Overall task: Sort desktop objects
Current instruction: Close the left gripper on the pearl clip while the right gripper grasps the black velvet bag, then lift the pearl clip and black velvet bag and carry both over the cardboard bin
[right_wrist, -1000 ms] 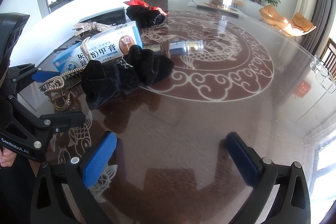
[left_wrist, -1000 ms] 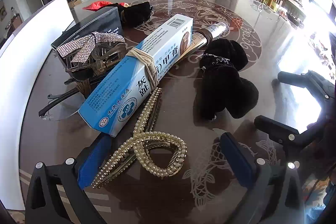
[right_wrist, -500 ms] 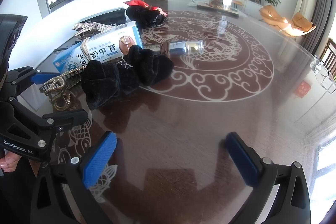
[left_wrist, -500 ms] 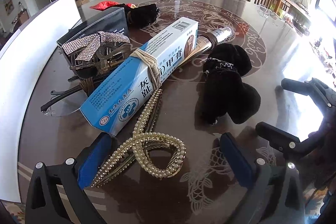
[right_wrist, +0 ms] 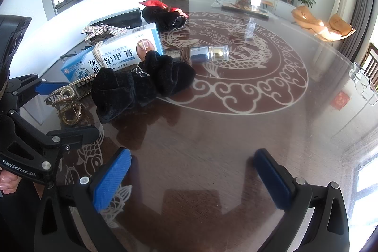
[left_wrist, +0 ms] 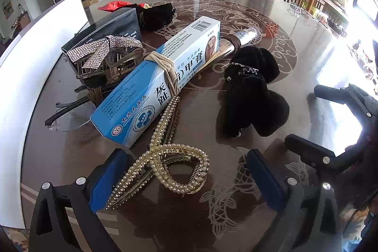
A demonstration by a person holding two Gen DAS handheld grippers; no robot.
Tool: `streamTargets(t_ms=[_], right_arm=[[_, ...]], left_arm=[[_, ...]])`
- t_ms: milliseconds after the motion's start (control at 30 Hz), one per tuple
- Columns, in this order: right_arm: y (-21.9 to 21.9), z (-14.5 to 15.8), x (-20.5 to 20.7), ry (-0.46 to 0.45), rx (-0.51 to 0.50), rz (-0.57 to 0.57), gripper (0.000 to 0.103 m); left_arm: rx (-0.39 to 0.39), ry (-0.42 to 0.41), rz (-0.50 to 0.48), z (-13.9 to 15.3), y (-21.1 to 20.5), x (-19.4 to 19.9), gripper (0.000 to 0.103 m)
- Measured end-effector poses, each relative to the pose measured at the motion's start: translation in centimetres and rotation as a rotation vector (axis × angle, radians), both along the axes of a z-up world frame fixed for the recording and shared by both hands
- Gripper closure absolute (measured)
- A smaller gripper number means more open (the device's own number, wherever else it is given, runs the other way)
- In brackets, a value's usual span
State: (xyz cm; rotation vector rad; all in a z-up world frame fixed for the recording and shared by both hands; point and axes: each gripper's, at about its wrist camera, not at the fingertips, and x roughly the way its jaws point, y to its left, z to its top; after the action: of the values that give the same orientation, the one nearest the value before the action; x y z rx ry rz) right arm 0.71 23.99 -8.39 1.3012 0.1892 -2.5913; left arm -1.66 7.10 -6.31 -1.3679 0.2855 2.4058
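Note:
A gold pearl hair clip (left_wrist: 170, 162) lies on the glass table between the blue pads of my left gripper (left_wrist: 186, 181). Its jaws are closing; the left pad is at the clip's tail and the right pad stands clear of it. Just beyond lie a blue-and-white ointment box (left_wrist: 160, 82) wrapped with a beige hair band (left_wrist: 167, 70), and a black velvet scrunchie (left_wrist: 252, 96). My right gripper (right_wrist: 191, 178) is open over bare table, with nothing between its fingers. From that side the scrunchie (right_wrist: 141, 84) and the pearl clip (right_wrist: 66, 93) sit to its upper left.
A rhinestone bow clip (left_wrist: 101, 51) rests against a black box (left_wrist: 111, 30), and glasses (left_wrist: 63, 115) lie at the left. A small bottle (right_wrist: 208, 53), another black scrunchie (left_wrist: 158, 15) and a red packet (left_wrist: 113, 5) lie farther back. A white board (left_wrist: 35, 58) lines the left edge.
My left gripper has shifted slightly over the pearl clip and its pads have drawn a little closer together. The right gripper has not moved.

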Motion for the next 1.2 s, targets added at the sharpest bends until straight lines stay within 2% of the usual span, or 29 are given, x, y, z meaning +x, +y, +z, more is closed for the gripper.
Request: streamTargets(t_ms=[33,100,133,233,333,400,500,633,700,767,1033,1200], right_arm=[[0.0,0.0,0.0,0.0,0.0,0.001,0.0],[0.0,0.1,0.0,-0.002,0.0,0.002,0.0],[0.0,0.1,0.0,-0.004,0.0,0.002,0.0],[0.0,0.4,-0.5,-0.046,-0.002,0.004,0.0],[0.3,1.7,-1.3,-0.082,-0.167,0.003,0.0],[-0.2,2.9,-2.2,-0.07,-0.253,-0.005,0.0],[-1.7,3.4,-4.8,-0.104,-0.354,-0.028,0.0],[-4.8,1.6,-7.5,-0.172,-0.24,-0.044,0.0],[-5.3,1.6,-7.1,-0.122,-0.163,-0.032,0.019],[-5.0,1.8,-6.3,-0.087,-0.107,-0.026,0.056],[0.4,2.6,-1.6,-0.055,-0.127,-0.059,0.058],[1.8,3.2,0.3,-0.037,-0.129,-0.062,0.058]], left_arm=[[0.006,0.013,0.001,0.3,-0.1,0.1,0.025],[0.036,0.022,-0.002,0.7,-0.5,0.2,0.046],[0.062,0.018,-0.008,0.8,-0.7,0.3,0.051],[0.094,0.033,-0.01,1.4,-1.1,0.6,0.058],[0.124,0.034,0.005,1.7,-1.8,0.7,0.06],[0.166,0.03,0.022,2.0,-2.5,0.5,0.06],[0.22,0.031,0.043,2.4,-3.4,0.5,0.06],[0.239,0.055,0.054,3.0,-4.0,0.6,0.06],[0.251,0.072,0.059,3.3,-4.3,0.8,0.06],[0.27,0.076,0.07,3.5,-4.7,0.8,0.06],[0.358,0.112,0.077,4.5,-5.2,0.6,0.062],[0.392,0.136,0.089,5.1,-5.6,0.5,0.062]])
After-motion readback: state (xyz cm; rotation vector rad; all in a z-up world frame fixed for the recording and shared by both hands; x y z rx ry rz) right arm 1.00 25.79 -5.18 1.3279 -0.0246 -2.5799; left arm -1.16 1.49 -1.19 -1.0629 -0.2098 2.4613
